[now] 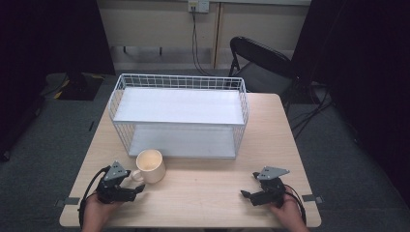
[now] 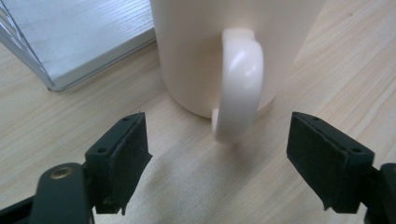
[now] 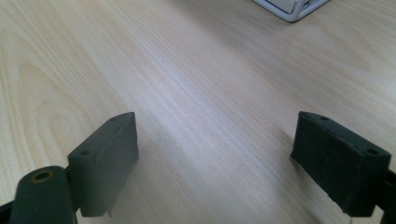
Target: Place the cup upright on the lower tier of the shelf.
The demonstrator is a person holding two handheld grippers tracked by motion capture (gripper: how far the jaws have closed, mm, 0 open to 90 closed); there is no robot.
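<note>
A cream mug (image 1: 151,165) stands upright on the wooden table (image 1: 208,193), in front of the white wire shelf rack (image 1: 180,116). Its handle (image 2: 238,84) points toward my left gripper (image 1: 138,182), which is open just short of the handle; the handle's lower end sits between the two pads without touching them. In the left gripper view that gripper (image 2: 217,149) has its jaws wide apart. My right gripper (image 1: 247,186) rests at the table's front right, open, with bare wood between its pads (image 3: 105,158).
The rack (image 2: 60,42) has two white shelf boards, and a corner (image 3: 292,7) of it reaches the top of the right gripper view. A black folding chair (image 1: 261,63) stands behind the table. The table's front edge lies close under both hands.
</note>
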